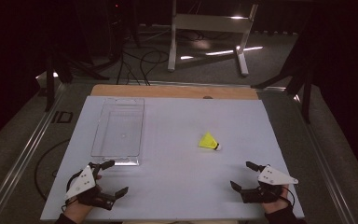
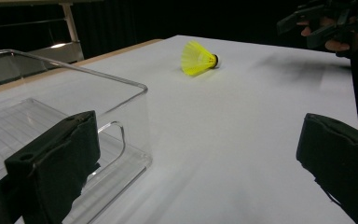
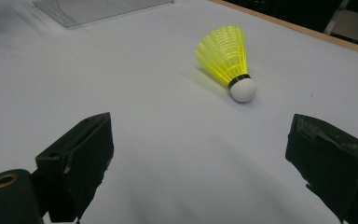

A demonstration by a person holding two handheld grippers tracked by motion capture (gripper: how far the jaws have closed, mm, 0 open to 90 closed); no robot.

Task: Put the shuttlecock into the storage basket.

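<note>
The left gripper (image 1: 111, 178) rests at the table's (image 1: 177, 186) near left corner, jaws spread wide, empty, just beside a clear plastic box (image 1: 119, 130). A yellow shuttlecock (image 1: 209, 141) lies on its side right of centre, white tip toward the right gripper (image 1: 243, 176), which is also spread, empty. No writing shows anywhere.

You have one yellow shuttlecock (image 1: 209, 141) at centre right of the high view, one clear plastic tray (image 1: 103, 150) at centre left, and two handheld grippers: left gripper (image 1: 111, 178) lower left, right gripper (image 1: 242, 175) lower right.
</note>
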